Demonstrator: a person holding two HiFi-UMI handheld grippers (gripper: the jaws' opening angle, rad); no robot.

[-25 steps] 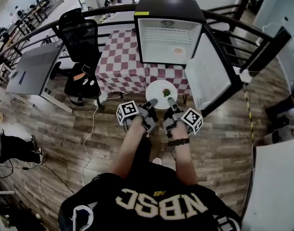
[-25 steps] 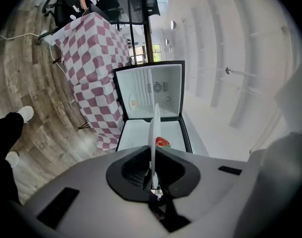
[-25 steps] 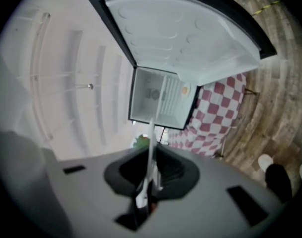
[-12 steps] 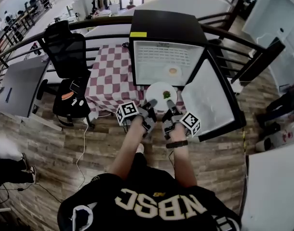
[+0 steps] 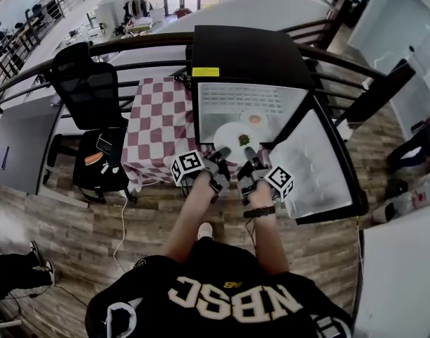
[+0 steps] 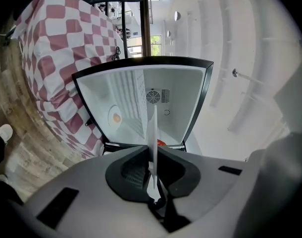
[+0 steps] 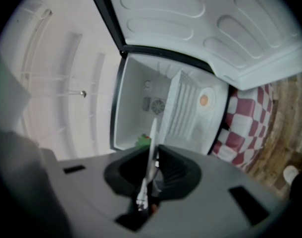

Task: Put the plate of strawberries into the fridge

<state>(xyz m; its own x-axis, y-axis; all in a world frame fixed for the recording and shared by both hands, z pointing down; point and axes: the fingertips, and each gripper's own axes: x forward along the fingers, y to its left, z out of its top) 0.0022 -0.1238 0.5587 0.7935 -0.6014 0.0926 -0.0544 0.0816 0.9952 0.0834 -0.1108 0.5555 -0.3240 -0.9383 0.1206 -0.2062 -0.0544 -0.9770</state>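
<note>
Head view — plate [image 5: 228, 132] level, far edge toward fridge [image 5: 243, 48].

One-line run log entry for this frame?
left gripper: shut on plate rim | right gripper: shut on plate rim | plate: held at fridge opening, strawberries on it | door: open

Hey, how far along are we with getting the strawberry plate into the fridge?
Done: the black fridge has its door open, and the round white plate with strawberries is lifted. In hand: the left gripper and right gripper are each shut on the plate's rim, holding it at the fridge's opening. Left: set it on a shelf inside and let go.
</note>
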